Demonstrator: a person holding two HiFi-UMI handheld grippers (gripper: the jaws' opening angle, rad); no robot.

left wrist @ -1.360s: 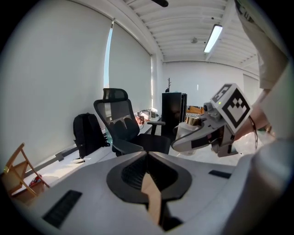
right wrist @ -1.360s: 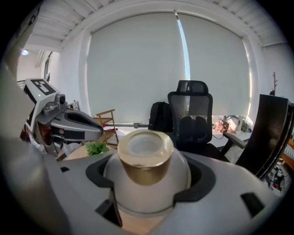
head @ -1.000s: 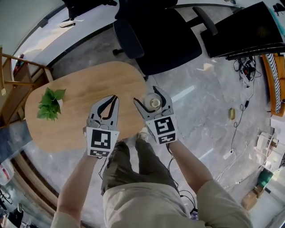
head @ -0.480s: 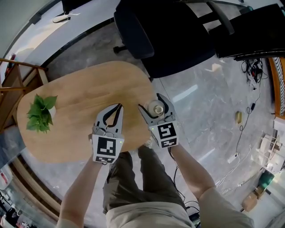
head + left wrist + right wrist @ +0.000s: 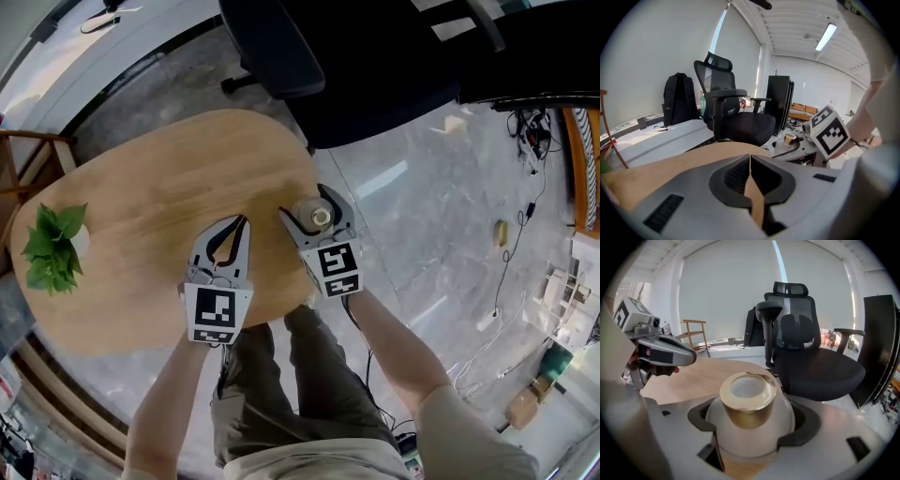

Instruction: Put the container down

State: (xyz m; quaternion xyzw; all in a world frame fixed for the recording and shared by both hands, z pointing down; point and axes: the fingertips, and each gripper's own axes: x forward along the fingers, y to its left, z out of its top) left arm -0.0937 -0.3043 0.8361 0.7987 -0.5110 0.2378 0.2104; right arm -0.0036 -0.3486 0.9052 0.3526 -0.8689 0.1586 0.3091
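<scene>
The container [image 5: 314, 216] is a round white jar with a gold neck [image 5: 747, 401]. My right gripper [image 5: 313, 208] is shut on its white body [image 5: 750, 439], and the jaws hug both sides. It hangs upright over the right edge of the oval wooden table [image 5: 159, 197]. My left gripper [image 5: 241, 223] hovers over the table's near side, just left of the jar, shut with nothing in it. In the left gripper view its jaws [image 5: 750, 161] meet along a thin line, and the jar's gold top [image 5: 790, 138] shows to the right.
A small green potted plant [image 5: 52, 246] stands at the table's left end. A black office chair [image 5: 375, 66] sits beyond the table's far right side. A wooden chair frame [image 5: 28, 155] is at the left. Cables [image 5: 525, 131] lie on the grey floor at the right.
My right gripper has carried the jar leftward, from just past the table's right edge to over that edge. The left gripper stays shut beside it.
</scene>
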